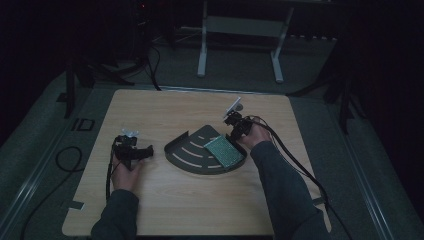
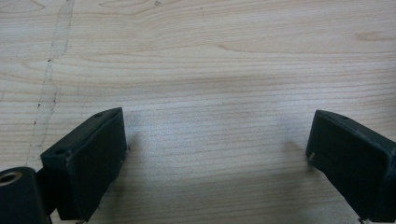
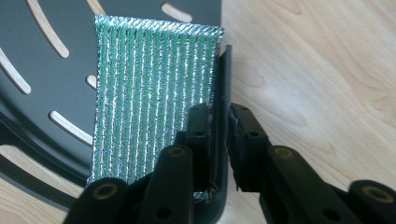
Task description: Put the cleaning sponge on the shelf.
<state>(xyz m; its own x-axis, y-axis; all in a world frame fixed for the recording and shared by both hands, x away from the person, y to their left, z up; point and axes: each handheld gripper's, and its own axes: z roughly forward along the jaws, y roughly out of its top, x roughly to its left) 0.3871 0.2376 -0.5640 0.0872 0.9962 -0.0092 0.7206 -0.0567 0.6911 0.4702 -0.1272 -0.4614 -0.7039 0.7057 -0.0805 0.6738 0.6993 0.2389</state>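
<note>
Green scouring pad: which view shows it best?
The right gripper view: the green scouring pad fills the frame, its glittery ribbed weave plain, lying on the slotted black tray against the wall the right tool straddles. The high view shows it small and dim. The left gripper view gives wood.

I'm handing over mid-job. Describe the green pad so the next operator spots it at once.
On the wooden table lies a dark fan-shaped tray with curved slots. The green pad lies at the tray's right end, against its raised side wall, where the right gripper is. It is rectangular, the one shiny, ribbed green thing there.
</note>
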